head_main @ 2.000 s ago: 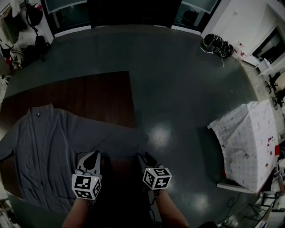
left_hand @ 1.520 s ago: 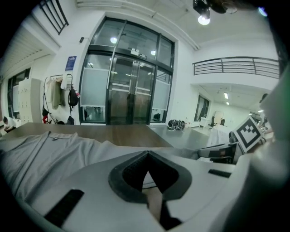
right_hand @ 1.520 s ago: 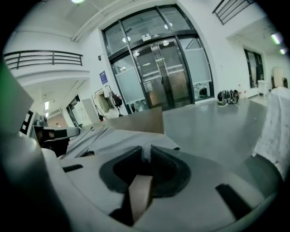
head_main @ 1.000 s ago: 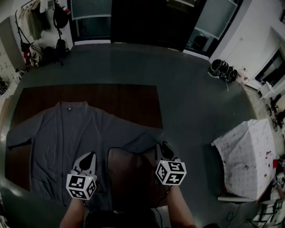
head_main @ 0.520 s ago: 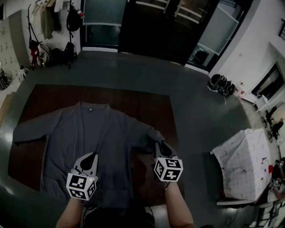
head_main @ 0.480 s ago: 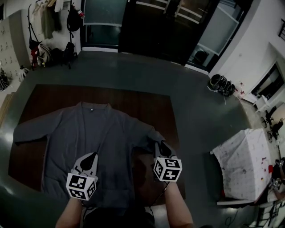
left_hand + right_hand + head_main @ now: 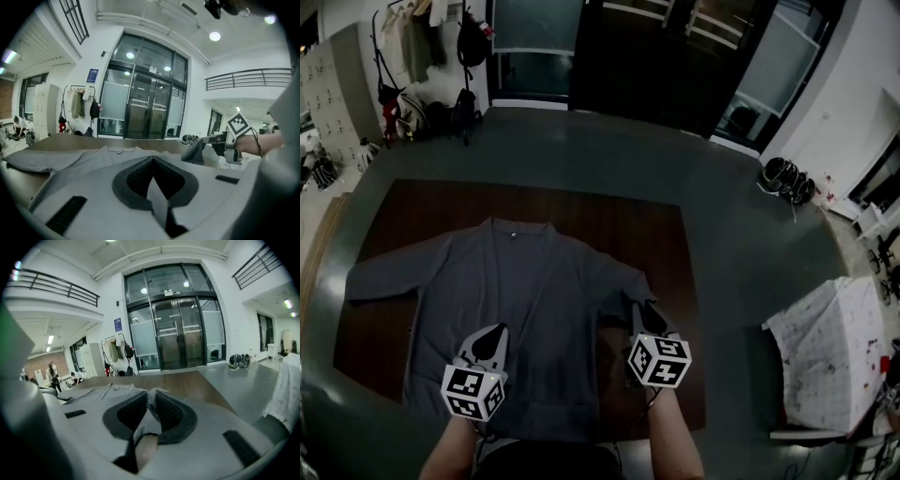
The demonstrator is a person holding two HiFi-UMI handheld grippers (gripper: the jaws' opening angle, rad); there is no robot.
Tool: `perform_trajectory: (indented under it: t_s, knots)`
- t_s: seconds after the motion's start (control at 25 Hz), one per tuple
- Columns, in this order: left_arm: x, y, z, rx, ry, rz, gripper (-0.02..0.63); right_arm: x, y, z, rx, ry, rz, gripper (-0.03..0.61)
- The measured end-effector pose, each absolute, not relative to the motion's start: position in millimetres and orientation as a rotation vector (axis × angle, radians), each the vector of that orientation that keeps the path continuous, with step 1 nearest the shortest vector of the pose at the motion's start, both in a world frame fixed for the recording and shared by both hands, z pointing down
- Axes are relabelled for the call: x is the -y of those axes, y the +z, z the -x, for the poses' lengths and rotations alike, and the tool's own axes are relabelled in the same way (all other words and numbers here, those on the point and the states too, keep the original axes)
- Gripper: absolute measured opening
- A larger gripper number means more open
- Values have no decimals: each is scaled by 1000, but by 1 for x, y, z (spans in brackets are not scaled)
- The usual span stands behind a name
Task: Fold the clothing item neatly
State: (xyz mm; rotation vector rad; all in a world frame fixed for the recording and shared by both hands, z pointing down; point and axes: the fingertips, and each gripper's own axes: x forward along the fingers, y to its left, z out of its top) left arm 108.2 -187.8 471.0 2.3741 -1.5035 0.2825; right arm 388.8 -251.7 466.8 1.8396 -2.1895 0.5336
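A grey long-sleeved garment [image 7: 516, 281] lies spread open-front up on the dark brown table [image 7: 628, 216], collar at the far side. My left gripper [image 7: 495, 328] rests on its lower body, jaws shut with a thin fold of the grey cloth pinched between them [image 7: 152, 161]. My right gripper [image 7: 639, 309] is shut on the end of the right sleeve [image 7: 149, 411], which bunches up between the pads [image 7: 150, 399]. In the left gripper view the right gripper [image 7: 220, 140] shows with the sleeve end [image 7: 194, 152] hanging from it. The left sleeve [image 7: 380, 281] lies flat, pointing left.
A stand draped in white spotted cloth [image 7: 834, 347] is on the floor at the right. Coats and bags hang on a rack [image 7: 422, 66] at the back left. A dark heap [image 7: 792, 178] lies on the floor by the glass doors [image 7: 675, 47].
Both grippers have travelled together with the garment. It now lies near the middle of the table instead of over the table's edge. The jaws look unchanged.
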Motion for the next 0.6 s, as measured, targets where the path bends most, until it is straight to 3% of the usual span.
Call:
perform_trajectory:
  t_s: [0.32,0.6]
  knots:
    - [207,427,-67,1648,287,-2354,8,289,415,-342,2346,465,-1777,49]
    - [214,428,8,1666,248,-2343,8,302,403,-256,2363,396,-1747,48]
